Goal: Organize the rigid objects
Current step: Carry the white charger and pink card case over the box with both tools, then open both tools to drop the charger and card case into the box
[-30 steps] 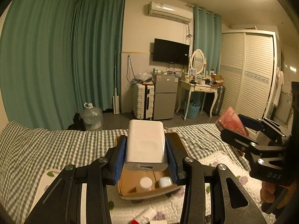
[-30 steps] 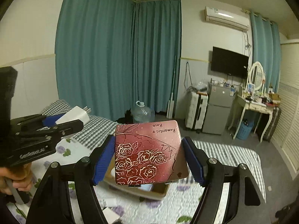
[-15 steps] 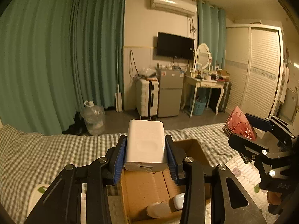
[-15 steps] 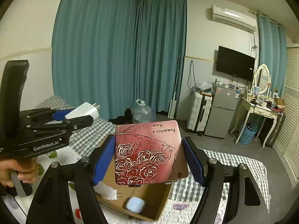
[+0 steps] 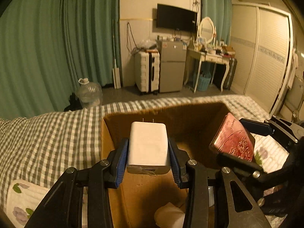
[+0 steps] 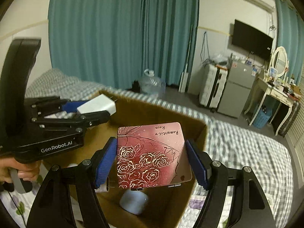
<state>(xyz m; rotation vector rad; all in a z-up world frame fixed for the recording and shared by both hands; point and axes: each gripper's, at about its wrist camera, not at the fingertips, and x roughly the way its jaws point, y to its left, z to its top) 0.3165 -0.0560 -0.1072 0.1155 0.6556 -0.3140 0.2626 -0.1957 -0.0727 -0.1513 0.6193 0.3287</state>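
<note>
In the left wrist view, the left gripper (image 5: 149, 153) clenches a white wall charger (image 5: 147, 144) between its blue pads (image 5: 120, 163), a smooth rounded block with two metal prongs at its far end, held over the open cardboard box (image 5: 114, 140) on the bed (image 5: 57, 131). At 6 o'clock below it, a pale rounded thing lies on the box floor, too cut off to name. At 3 o'clock the right gripper (image 5: 245, 142) shows from the side with its load tilted. In the right wrist view, the right gripper (image 6: 152, 161) grasps a square dark-red tin (image 6: 152, 155) by its side edges; gold-line roses cover its lid, the words "Romantic Rose" run upside down along the far edge, and small metal hinges show at the near edge. Under it, at 6 o'clock, a pale blue rounded case (image 6: 134, 203) rests inside the box. At 9 o'clock the left gripper's black body reads "GenRobot.AI", with a hand (image 6: 19, 171) around its handle. Beyond the checked bedding, at 12 o'clock, stand a clear water jug (image 6: 152, 84) and teal curtains (image 6: 121, 30).
</note>
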